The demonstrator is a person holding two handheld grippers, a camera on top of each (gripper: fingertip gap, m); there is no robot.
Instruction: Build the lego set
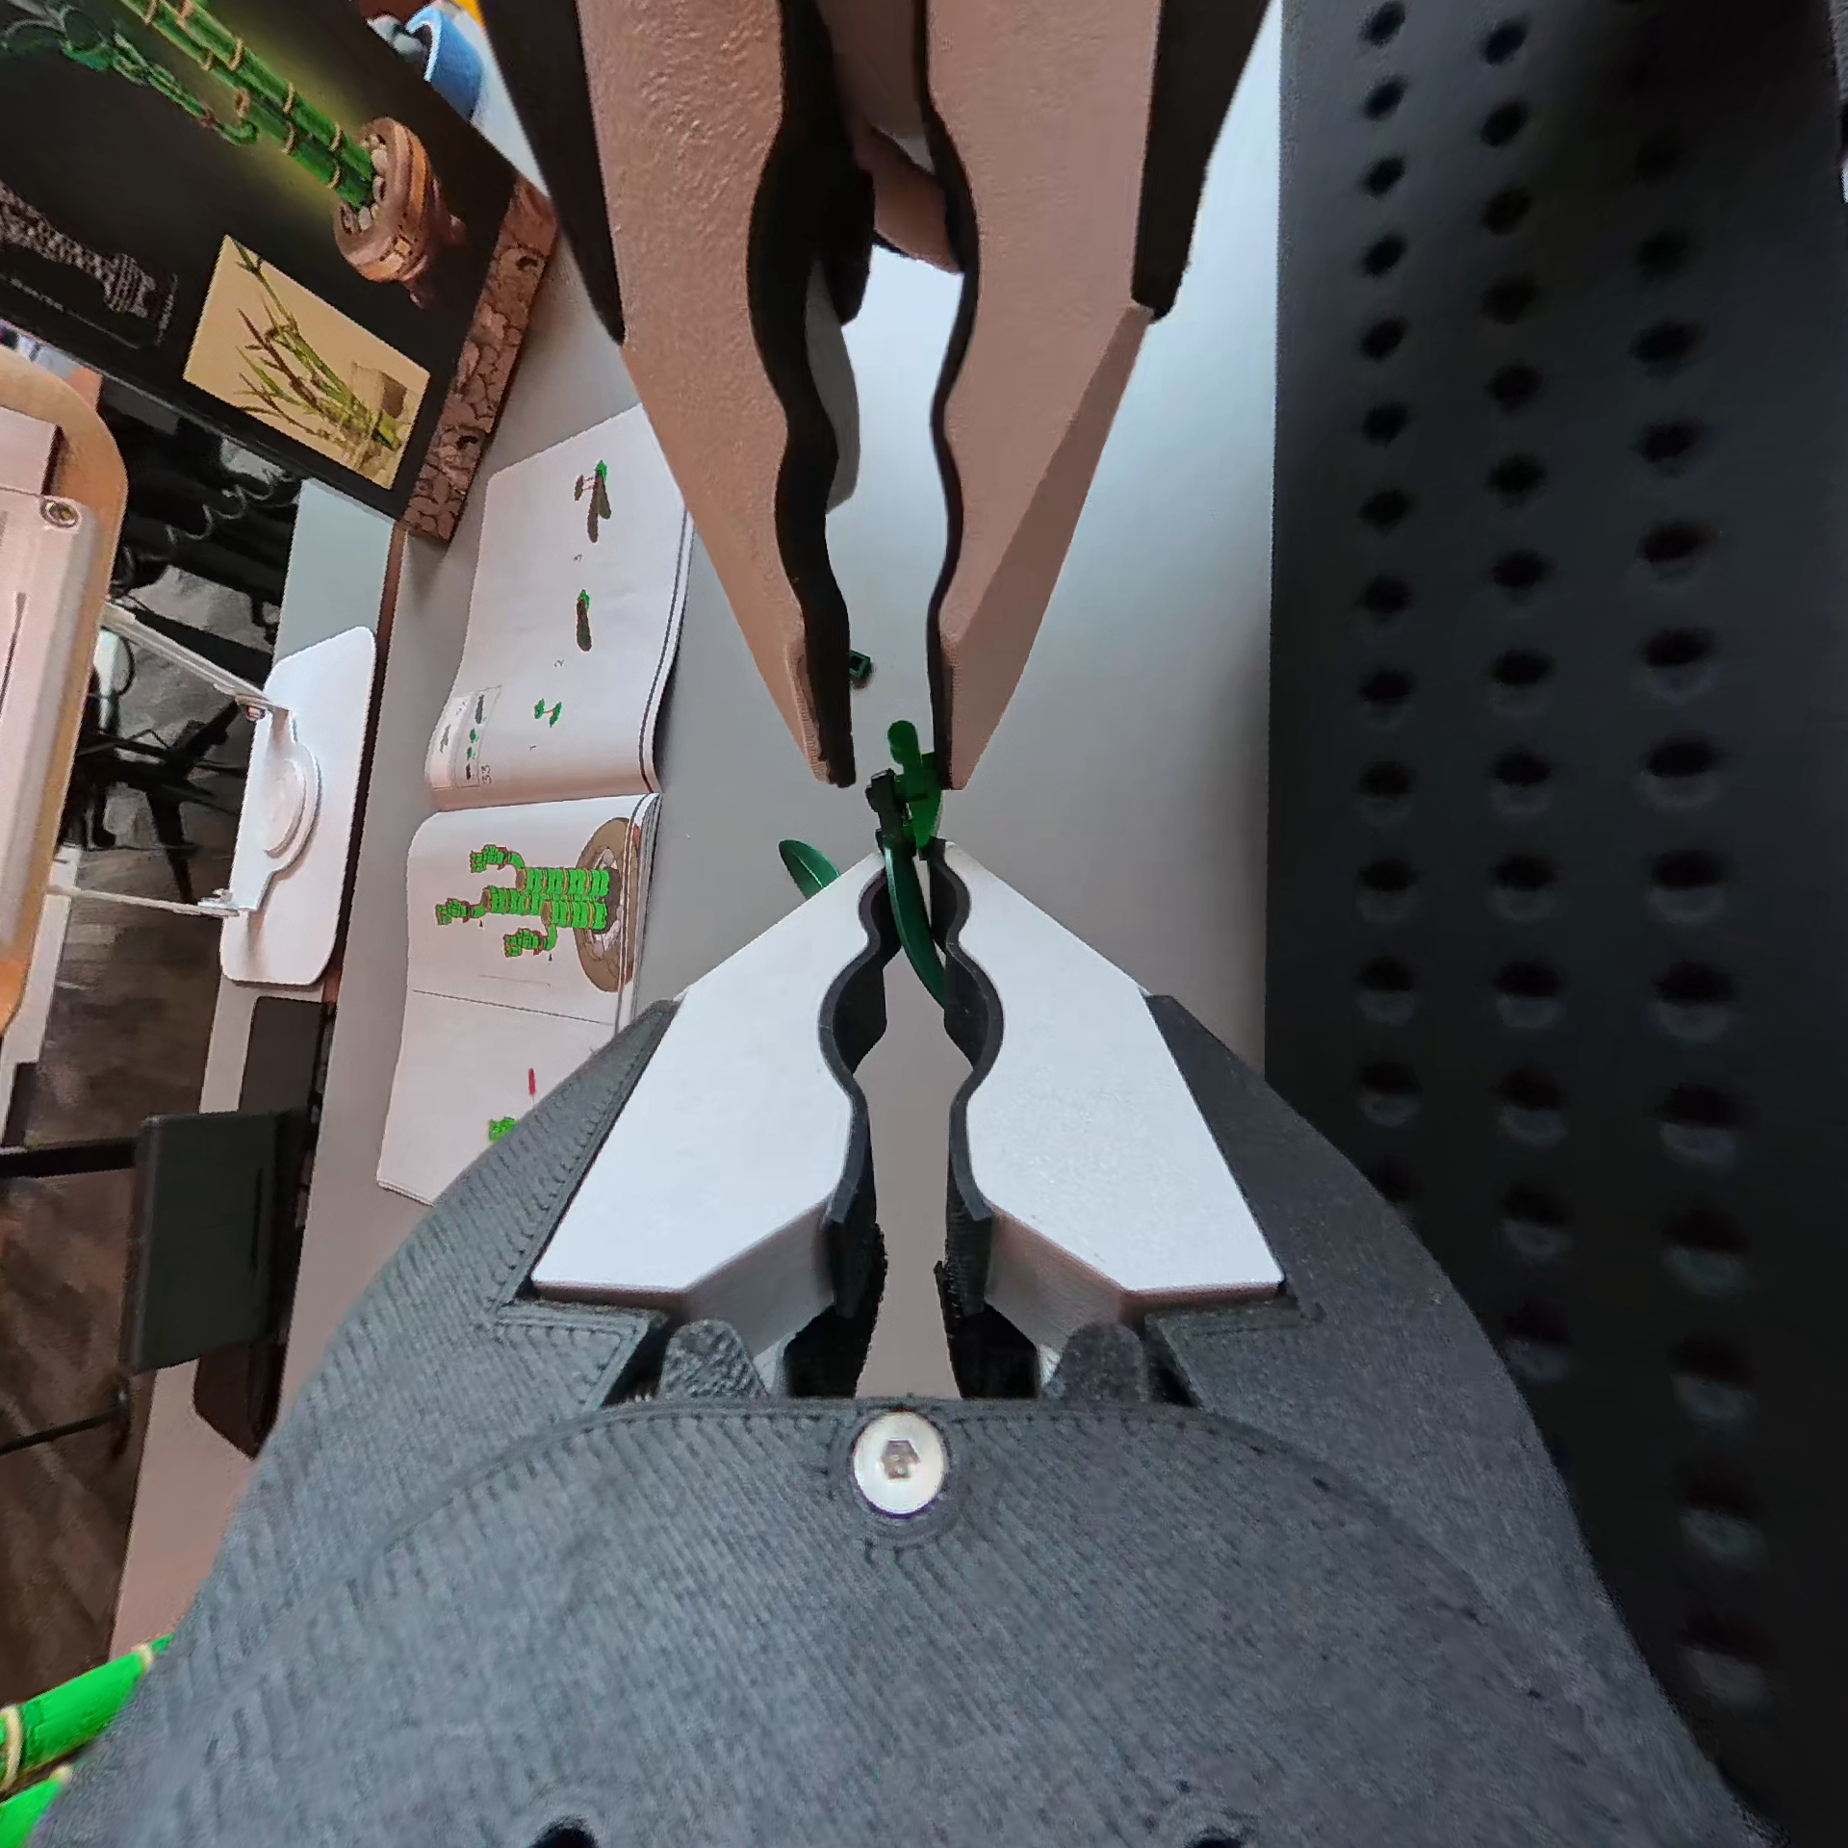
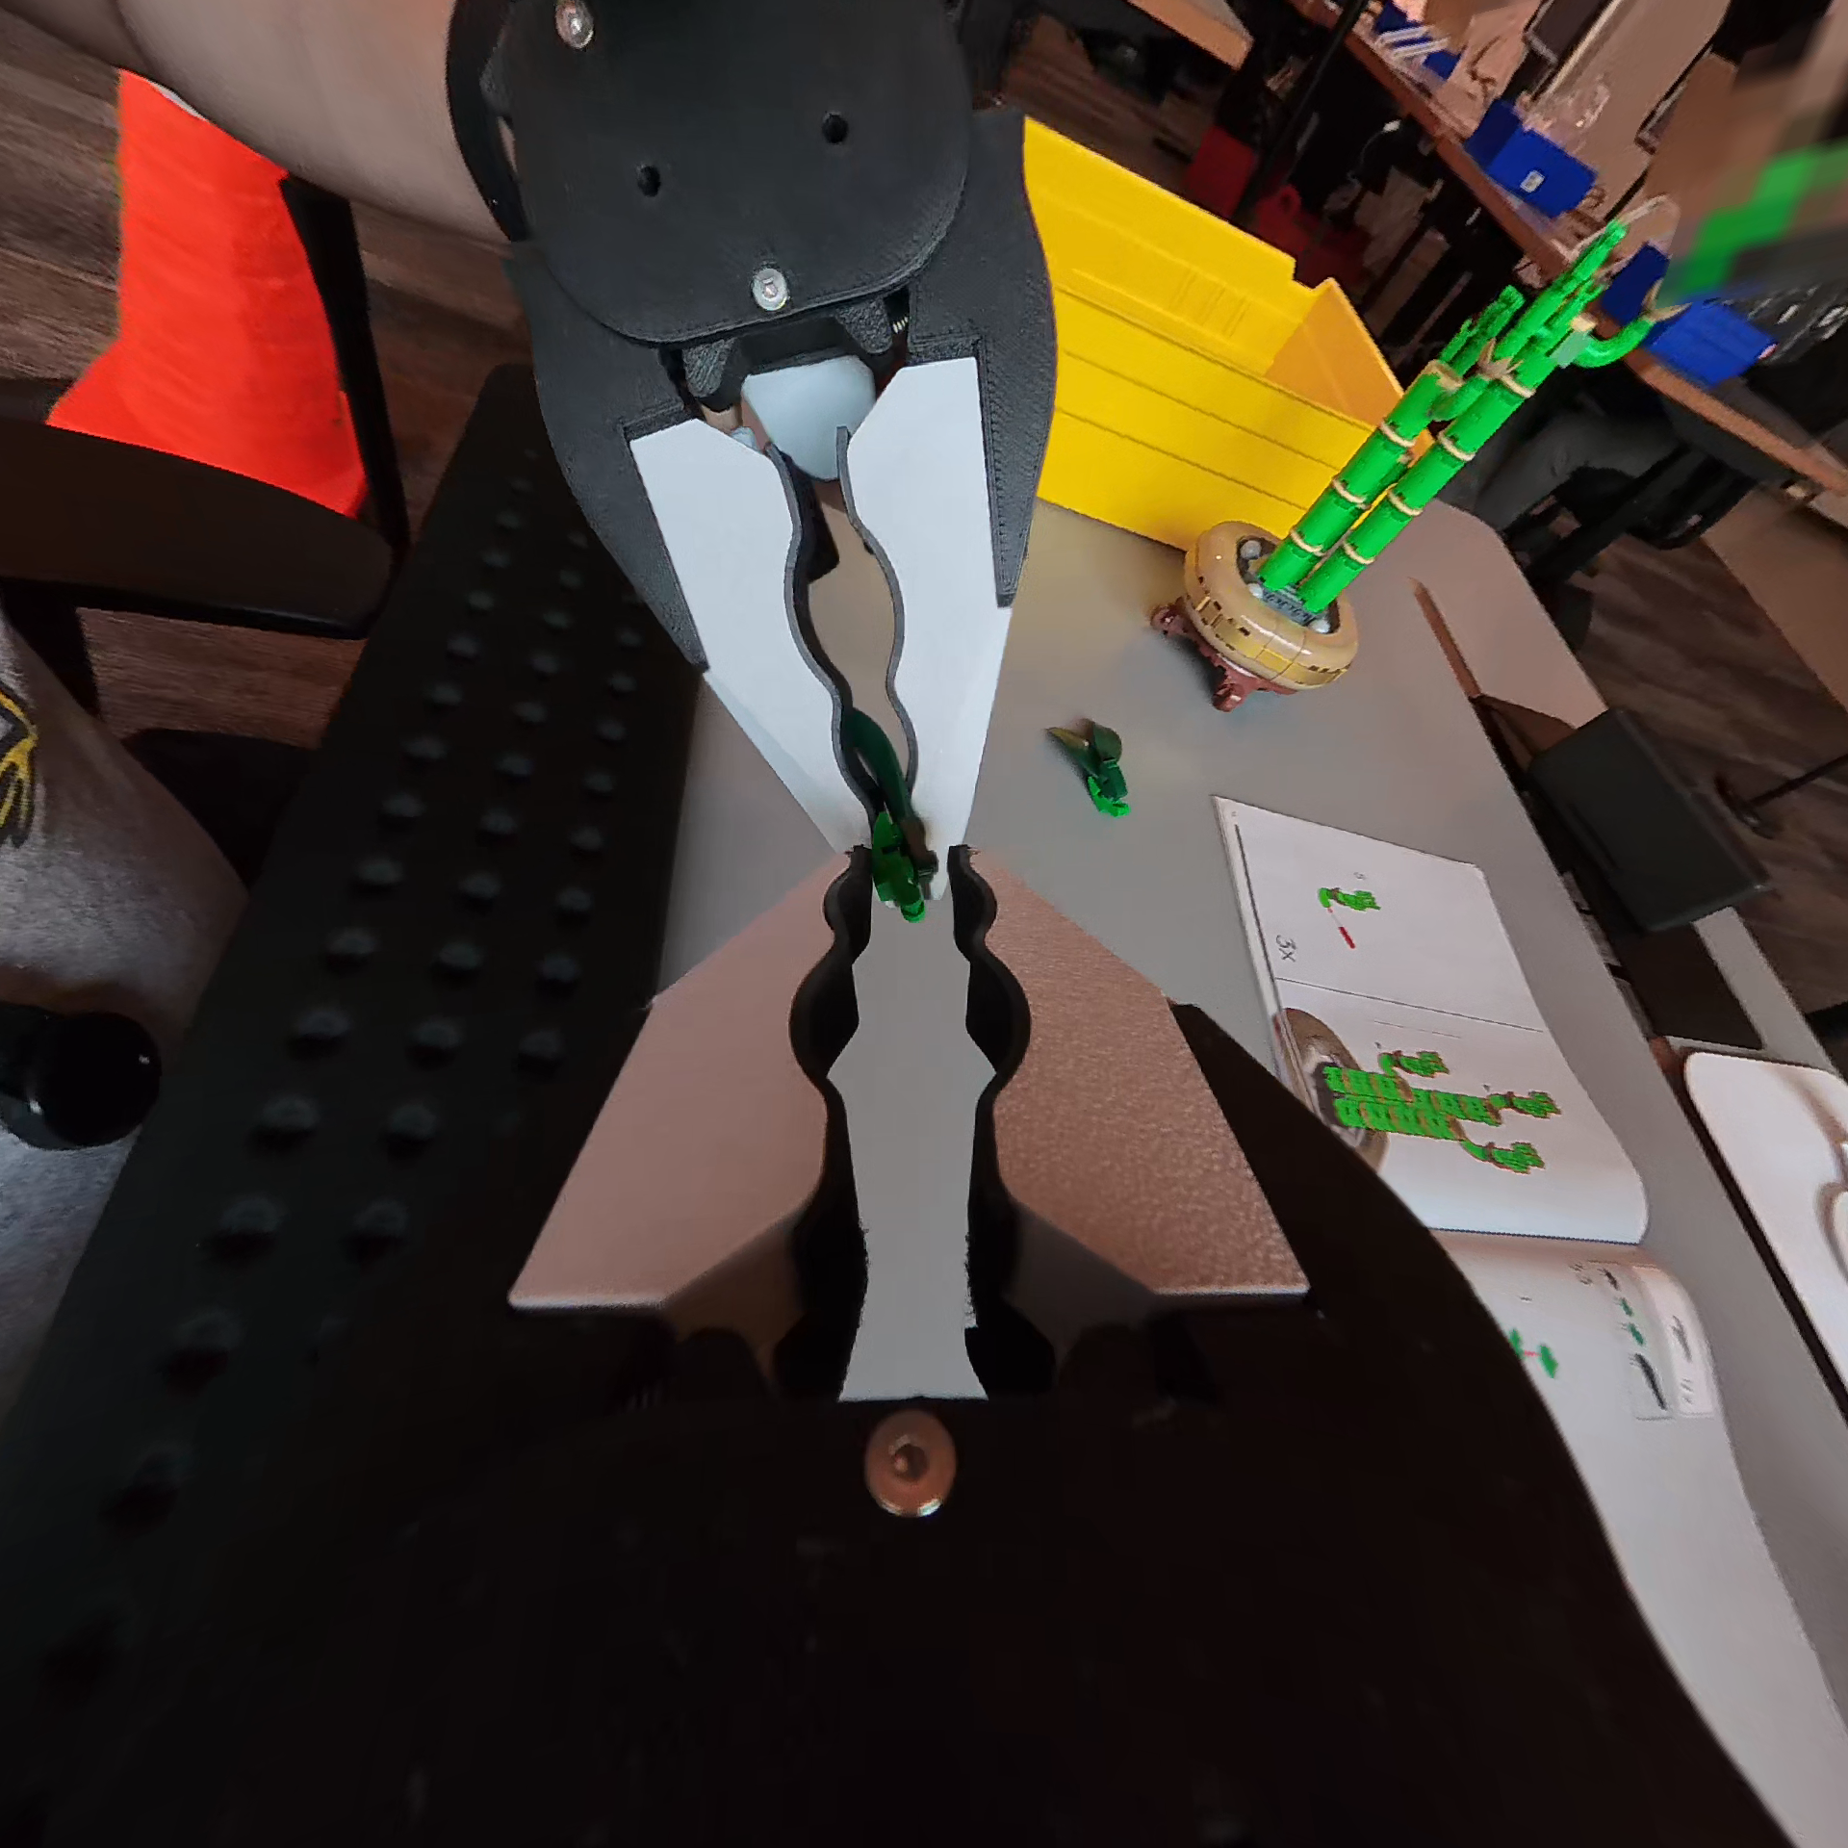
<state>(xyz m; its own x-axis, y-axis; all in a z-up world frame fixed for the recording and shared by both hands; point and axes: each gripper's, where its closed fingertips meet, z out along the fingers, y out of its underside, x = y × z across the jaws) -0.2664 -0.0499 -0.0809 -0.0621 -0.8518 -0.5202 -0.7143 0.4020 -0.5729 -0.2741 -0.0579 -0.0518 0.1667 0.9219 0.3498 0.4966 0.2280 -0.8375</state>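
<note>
My left gripper (image 1: 912, 860), with white fingers, is shut on a dark green leaf piece (image 1: 915, 920) and holds it above the grey table (image 2: 1150, 900). A small bright green piece (image 1: 912, 775) sits on the leaf's end, beyond the fingertips. My right gripper (image 2: 905, 860), with brown fingers, faces the left one tip to tip. Its jaws stand a little apart around the bright green piece (image 2: 893, 868), and one tip touches it. The bamboo model (image 2: 1400, 480) stands upright in its tan pot (image 2: 1270, 620) at the far right.
A second leaf piece (image 2: 1095, 765) lies on the table near the pot. The open instruction booklet (image 2: 1400, 1050) lies to the right, with a yellow bin (image 2: 1180, 340) behind. A black perforated board (image 2: 400, 900) runs along the left. The set's box (image 1: 250, 250) lies beyond the booklet. Both grippers' tips are roughly 35 cm from the bamboo model (image 2: 1400, 480).
</note>
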